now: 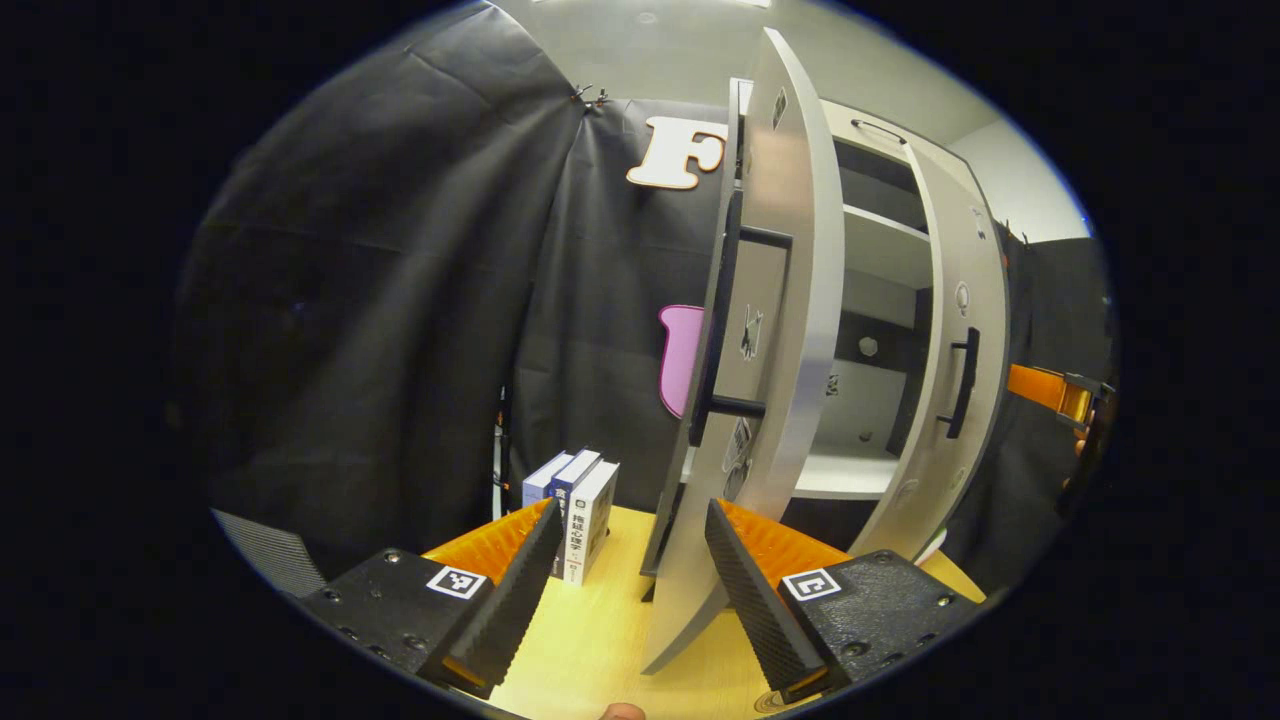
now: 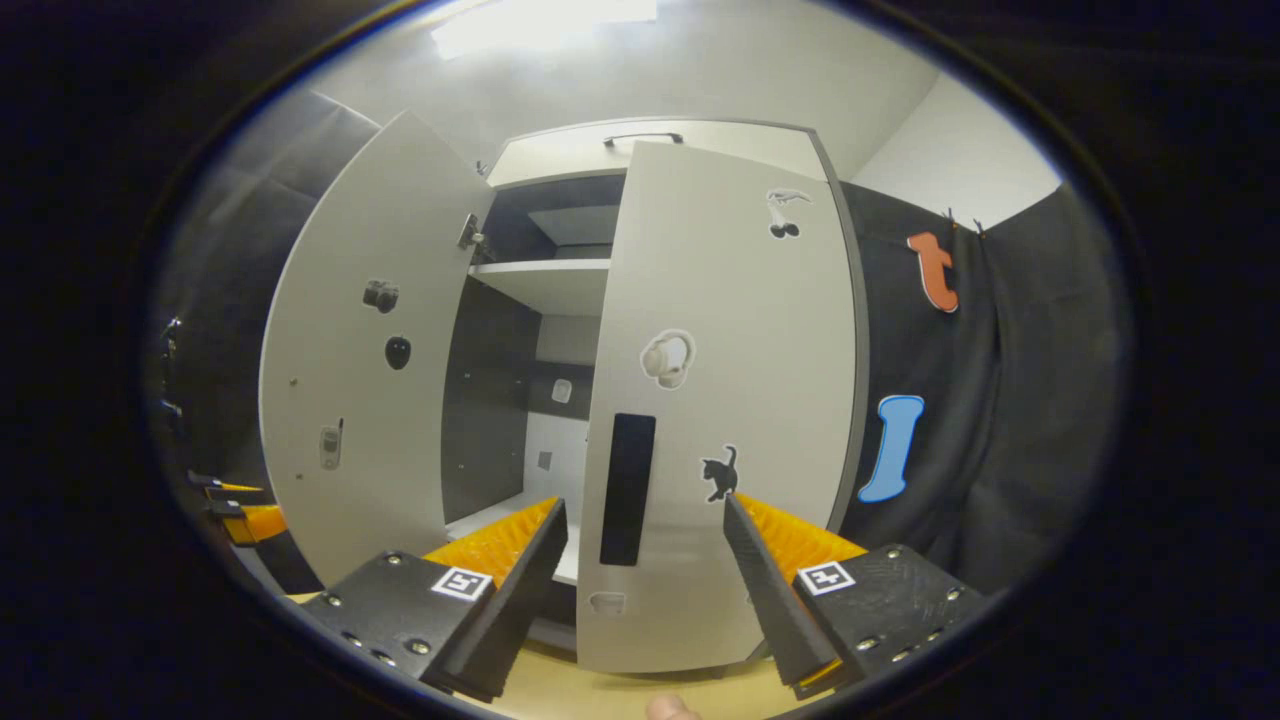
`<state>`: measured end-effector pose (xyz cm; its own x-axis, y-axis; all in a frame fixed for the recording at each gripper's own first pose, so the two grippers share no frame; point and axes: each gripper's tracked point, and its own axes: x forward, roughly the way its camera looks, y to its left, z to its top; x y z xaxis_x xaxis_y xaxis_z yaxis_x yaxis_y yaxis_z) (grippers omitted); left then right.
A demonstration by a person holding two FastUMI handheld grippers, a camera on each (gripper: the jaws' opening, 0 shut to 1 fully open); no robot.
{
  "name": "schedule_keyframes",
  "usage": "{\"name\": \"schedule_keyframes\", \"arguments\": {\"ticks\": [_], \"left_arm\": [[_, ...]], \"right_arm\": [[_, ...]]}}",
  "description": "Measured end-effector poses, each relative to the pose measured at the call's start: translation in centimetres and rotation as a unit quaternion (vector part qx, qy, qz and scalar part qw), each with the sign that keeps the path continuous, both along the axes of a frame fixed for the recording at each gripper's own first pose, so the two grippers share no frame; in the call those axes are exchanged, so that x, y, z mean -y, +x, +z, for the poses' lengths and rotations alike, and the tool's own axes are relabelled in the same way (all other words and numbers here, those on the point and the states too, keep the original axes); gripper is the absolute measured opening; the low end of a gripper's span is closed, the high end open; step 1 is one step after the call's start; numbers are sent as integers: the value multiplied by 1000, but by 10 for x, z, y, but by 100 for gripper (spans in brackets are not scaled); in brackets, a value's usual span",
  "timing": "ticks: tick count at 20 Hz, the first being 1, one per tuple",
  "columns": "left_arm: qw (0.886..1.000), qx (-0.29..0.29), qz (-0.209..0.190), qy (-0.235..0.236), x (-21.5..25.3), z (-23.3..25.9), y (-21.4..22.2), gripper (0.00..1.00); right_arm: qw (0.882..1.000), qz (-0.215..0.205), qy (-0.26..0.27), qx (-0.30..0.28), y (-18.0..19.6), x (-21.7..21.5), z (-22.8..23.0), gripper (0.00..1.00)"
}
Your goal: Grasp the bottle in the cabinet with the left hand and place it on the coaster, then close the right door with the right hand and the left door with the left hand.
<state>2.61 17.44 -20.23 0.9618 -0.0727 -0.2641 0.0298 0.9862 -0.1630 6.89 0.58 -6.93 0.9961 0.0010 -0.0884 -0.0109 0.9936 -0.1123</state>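
The white cabinet (image 2: 650, 150) stands on a wooden table (image 1: 600, 640). Its left door (image 1: 790, 300) hangs open and faces me edge-on, with a black handle (image 1: 722, 320) on its outer face. My left gripper (image 1: 633, 515) is open, and the door's lower edge lies between its fingers without being touched. The right door (image 2: 720, 380) is swung most of the way shut, leaving a gap onto the shelves. My right gripper (image 2: 645, 505) is open just in front of that door, around its black handle (image 2: 627, 490).
Three books (image 1: 575, 510) stand upright on the table left of the cabinet. The right gripper (image 1: 1050, 390) shows at the far right of the left gripper view. The left gripper (image 2: 235, 515) shows beyond the open left door (image 2: 370, 380).
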Motion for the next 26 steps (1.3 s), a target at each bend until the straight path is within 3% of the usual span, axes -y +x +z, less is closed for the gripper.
{"name": "schedule_keyframes", "arguments": {"ticks": [7, 8, 9, 15, 16, 18, 22, 24, 26], "left_arm": [[999, 0, -40, 2, 40, -1, 0, 92], [999, -1, -45, 2, 44, -2, 0, 88], [999, -1, -50, 3, 48, -2, 0, 92], [998, -2, -70, 3, 65, -3, 2, 92], [997, -3, -73, 2, 68, -3, 3, 87], [997, -2, -80, 2, 74, -4, 4, 92], [996, -1, -91, 4, 83, -4, 6, 93], [995, -2, -95, 0, 85, -5, 6, 88], [995, -2, -98, -2, 88, -6, 7, 93]], "right_arm": [[1000, -7, -1, 2, -7, 12, 4, 95], [1000, -9, -1, 2, -8, 14, 4, 93], [1000, -12, -1, 3, -9, 17, 5, 93], [1000, -24, -2, 0, -15, 27, 4, 95], [1000, -25, -2, -1, -15, 27, 4, 95], [1000, -26, -3, 1, -15, 29, 6, 95], [1000, -30, -6, 2, -17, 31, 5, 93], [999, -32, -6, 0, -17, 34, 4, 93], [999, -34, -5, -1, -17, 36, 3, 93]]}}
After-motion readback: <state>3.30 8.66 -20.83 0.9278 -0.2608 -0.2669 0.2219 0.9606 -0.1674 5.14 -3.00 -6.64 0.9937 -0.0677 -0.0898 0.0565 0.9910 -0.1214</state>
